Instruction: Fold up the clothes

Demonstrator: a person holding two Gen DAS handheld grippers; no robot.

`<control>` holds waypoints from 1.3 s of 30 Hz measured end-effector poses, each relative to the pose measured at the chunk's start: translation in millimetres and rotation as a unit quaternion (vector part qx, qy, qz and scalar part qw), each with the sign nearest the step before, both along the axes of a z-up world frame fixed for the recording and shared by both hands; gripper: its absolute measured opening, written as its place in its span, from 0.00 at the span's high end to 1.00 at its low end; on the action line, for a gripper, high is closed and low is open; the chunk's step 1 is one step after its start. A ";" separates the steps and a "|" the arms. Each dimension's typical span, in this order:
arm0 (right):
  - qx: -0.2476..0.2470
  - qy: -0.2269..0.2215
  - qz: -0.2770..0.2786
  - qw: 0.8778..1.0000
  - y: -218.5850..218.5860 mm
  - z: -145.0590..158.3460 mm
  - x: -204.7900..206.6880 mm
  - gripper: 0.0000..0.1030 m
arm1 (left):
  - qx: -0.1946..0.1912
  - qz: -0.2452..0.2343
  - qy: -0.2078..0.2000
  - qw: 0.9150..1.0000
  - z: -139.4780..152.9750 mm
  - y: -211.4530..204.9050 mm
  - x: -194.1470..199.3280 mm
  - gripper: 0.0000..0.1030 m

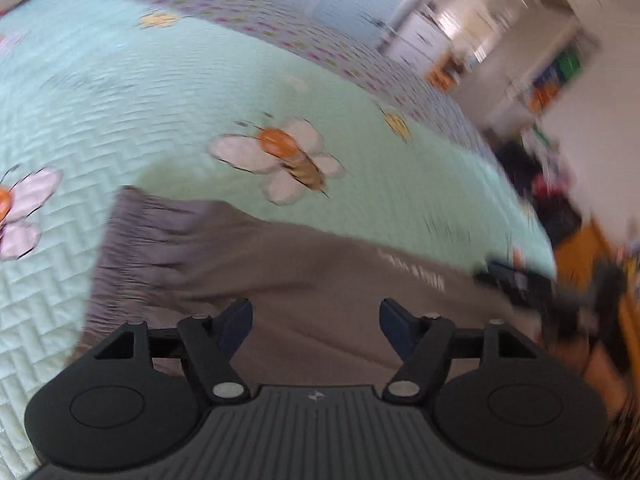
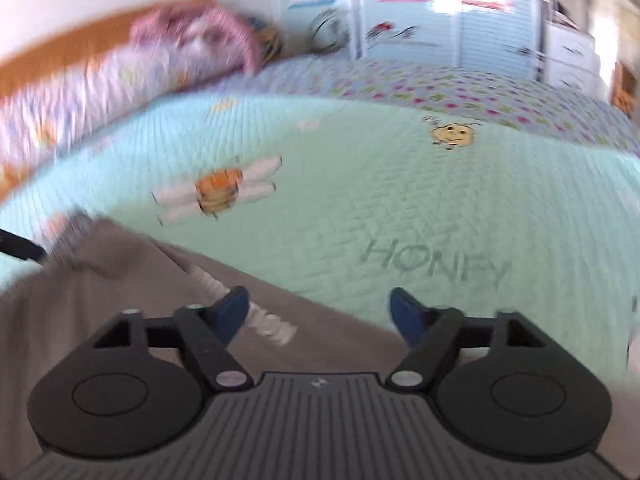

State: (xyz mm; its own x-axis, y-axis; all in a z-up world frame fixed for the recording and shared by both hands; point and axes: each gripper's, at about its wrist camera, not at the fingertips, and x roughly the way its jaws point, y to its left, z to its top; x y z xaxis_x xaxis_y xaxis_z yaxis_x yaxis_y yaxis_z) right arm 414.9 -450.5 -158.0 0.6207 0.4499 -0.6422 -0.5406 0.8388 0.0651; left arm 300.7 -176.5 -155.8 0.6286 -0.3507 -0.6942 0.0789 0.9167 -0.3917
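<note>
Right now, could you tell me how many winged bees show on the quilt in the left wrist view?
2: one bee beyond the grey garment, another bee cut by the left edge. Blur or the garment may hide more.

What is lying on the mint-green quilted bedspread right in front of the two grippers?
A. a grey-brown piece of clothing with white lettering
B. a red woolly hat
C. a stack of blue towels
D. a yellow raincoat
A: a grey-brown piece of clothing with white lettering is spread on the mint-green quilted bedspread, just ahead of the left gripper and the right gripper, both open.
</note>
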 end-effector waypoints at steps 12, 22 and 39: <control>-0.078 0.049 0.152 0.984 16.2 -26.7 36.0 0.42 | 0.058 -0.071 0.007 0.996 -49.3 -55.9 -4.4 0.29; -0.104 0.042 0.169 0.979 25.4 -14.5 34.3 0.99 | -0.017 -0.057 -0.019 0.998 -60.7 -35.8 -24.3 0.29; 0.042 0.035 0.001 0.999 -33.0 3.4 40.8 0.52 | -0.043 -0.024 -0.002 0.999 -43.8 -13.3 -18.3 0.29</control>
State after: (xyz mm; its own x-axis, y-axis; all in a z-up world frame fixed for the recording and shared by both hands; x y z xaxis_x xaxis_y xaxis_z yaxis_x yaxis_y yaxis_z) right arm 455.8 -483.5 -154.6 0.5752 0.5052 -0.6434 -0.5343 0.8276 0.1722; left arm 282.5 -189.8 -199.6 0.6119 -0.4389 -0.6580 0.1231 0.8746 -0.4690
